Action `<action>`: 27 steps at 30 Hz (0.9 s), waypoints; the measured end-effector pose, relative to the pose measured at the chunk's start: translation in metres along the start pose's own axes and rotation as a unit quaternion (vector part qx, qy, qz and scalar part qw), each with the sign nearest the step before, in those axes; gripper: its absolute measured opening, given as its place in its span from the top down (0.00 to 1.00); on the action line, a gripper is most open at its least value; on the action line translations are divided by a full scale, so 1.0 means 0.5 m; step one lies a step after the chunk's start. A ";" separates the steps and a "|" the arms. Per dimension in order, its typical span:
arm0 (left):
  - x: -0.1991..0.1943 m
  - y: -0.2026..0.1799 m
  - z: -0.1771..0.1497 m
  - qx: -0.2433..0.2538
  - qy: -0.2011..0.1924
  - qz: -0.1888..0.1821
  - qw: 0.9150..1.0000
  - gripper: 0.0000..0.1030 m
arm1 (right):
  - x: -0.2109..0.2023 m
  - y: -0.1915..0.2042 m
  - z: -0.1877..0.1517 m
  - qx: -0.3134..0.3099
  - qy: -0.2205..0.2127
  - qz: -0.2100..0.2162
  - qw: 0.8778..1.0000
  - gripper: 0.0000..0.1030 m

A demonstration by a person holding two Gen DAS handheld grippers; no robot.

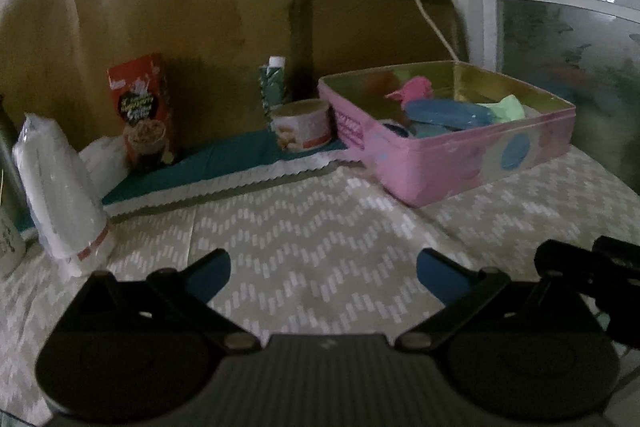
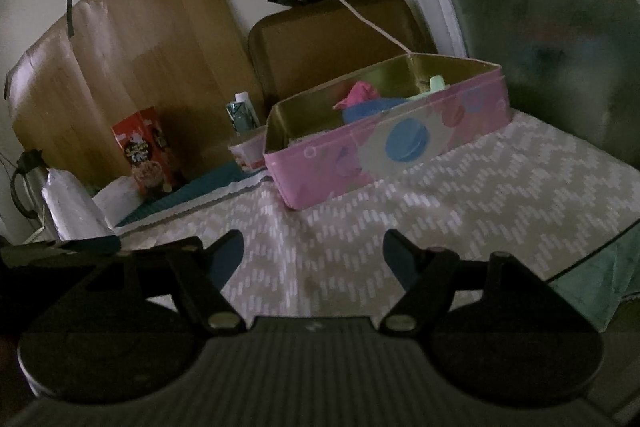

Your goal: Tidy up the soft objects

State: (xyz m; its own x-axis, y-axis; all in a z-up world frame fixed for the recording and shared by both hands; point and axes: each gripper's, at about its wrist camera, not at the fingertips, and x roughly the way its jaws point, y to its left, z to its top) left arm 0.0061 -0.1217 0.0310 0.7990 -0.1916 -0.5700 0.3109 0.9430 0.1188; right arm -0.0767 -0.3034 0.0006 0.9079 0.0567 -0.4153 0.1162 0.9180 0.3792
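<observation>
The table, under a zigzag-patterned cloth, fills the near ground in both views, and nothing lies on the stretch between the grippers and the pink tin box. That open box stands at the far right of the cloth, its gold-lined inside already holding the soft objects: a blue piece across the middle, a pink one behind it toward the far left, and a pale green one at the right end. No soft piece shows loose on the cloth, so the sorting looks nearly or wholly done, though the dim, blurred pictures leave the box floor hard to read.

If anything is left, it is tidying what sits inside. That calls for coming in over the near wall of the box from above, not pushing at its side, since a light tin would slide on the cloth. Soft pieces give under a pinch, so a grip across the thick middle would hold better than one at a floppy end.

Along the far left stand a red carton, a small round tub and a stack of white cups, all well apart from the box's contents.

The left gripper has its fingers spread wide over bare cloth, holding and touching nothing. The right gripper is likewise spread wide and empty, the box well beyond its tips.
</observation>
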 end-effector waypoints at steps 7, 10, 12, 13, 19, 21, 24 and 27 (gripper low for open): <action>0.032 0.009 -0.007 -0.007 0.020 -0.006 1.000 0.00 | 0.016 0.006 -0.002 -0.011 -0.006 -0.014 1.000 0.24; 0.043 0.010 -0.009 -0.004 0.025 -0.006 1.000 0.00 | 0.013 0.013 -0.004 -0.023 -0.027 -0.028 0.999 0.24; 0.050 0.010 -0.009 -0.004 0.030 -0.004 1.000 0.00 | 0.013 0.017 -0.005 -0.031 -0.039 -0.033 0.998 0.24; 0.054 0.010 -0.009 -0.004 0.033 -0.003 0.999 0.00 | 0.014 0.019 -0.005 -0.033 -0.042 -0.035 0.998 0.23; 0.072 0.009 -0.010 -0.006 0.045 -0.001 0.999 0.00 | 0.038 0.013 -0.010 -0.028 -0.029 -0.038 0.998 0.23; 0.077 0.008 -0.011 -0.005 0.047 0.000 0.999 0.00 | 0.044 0.009 -0.011 -0.026 -0.025 -0.038 0.999 0.23; 0.081 0.002 -0.010 -0.002 0.048 0.001 0.999 0.00 | 0.051 0.002 -0.013 -0.021 -0.020 -0.039 0.999 0.23; 0.085 -0.002 -0.009 -0.001 0.047 0.002 0.999 0.00 | 0.055 -0.003 -0.014 -0.018 -0.018 -0.039 0.999 0.23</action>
State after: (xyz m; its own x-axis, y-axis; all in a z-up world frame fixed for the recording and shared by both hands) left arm 0.0374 -0.1297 0.0030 0.7480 -0.1606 -0.6439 0.3063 0.9443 0.1203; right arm -0.0546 -0.3003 -0.0175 0.9103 -0.0291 -0.4129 0.1735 0.9325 0.3168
